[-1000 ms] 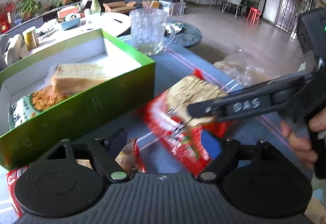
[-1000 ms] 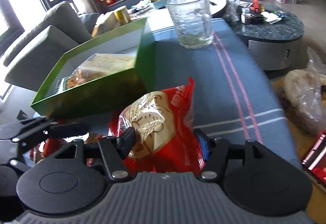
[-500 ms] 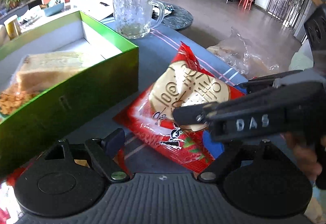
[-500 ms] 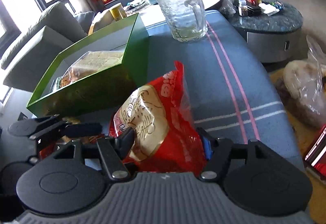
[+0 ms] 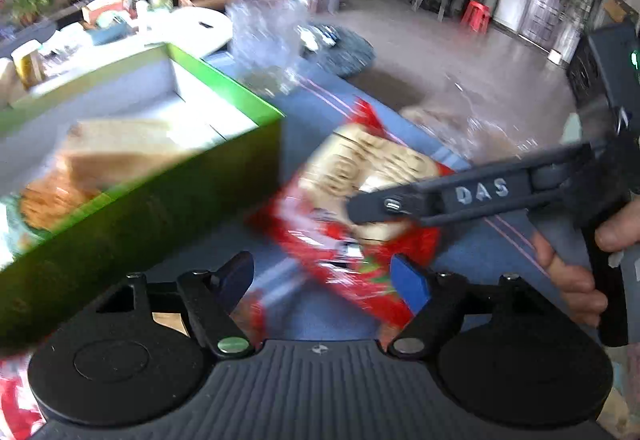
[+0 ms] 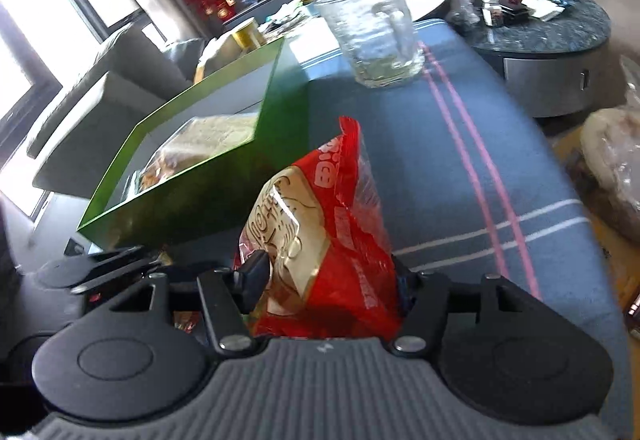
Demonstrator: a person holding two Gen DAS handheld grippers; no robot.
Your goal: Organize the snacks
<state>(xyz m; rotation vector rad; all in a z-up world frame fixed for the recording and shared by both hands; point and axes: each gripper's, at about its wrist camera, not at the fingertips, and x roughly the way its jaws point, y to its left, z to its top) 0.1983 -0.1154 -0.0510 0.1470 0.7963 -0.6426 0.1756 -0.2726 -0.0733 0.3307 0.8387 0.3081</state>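
Observation:
My right gripper point(image 6: 330, 278) is shut on a red snack packet point(image 6: 320, 224) with a round biscuit picture and holds it upright above the blue cloth, just right of the green box point(image 6: 272, 87). In the left wrist view the same packet point(image 5: 360, 199) hangs tilted from the right gripper's fingers point(image 5: 440, 195), and a hand holds that tool. My left gripper point(image 5: 324, 276) sits low in front of it with its jaws closing. The packet's lower corner reaches between them beside the blue right pad point(image 5: 408, 280); the left pad is apart from it. The box holds a wrapped bread loaf point(image 5: 120, 143) and an orange snack bag point(image 5: 44, 199).
A glass mug point(image 6: 376, 35) stands on the blue striped cloth point(image 6: 460, 159) behind the box. A clear bag of bread point(image 6: 616, 155) lies off the table's right edge. Another red packet point(image 5: 16, 392) lies at the lower left. A round dark table point(image 6: 560, 39) stands beyond.
The right gripper has tipped the red packet more upright and nearer the green box. The left gripper's jaws have narrowed a little, and its view is now blurred by motion.

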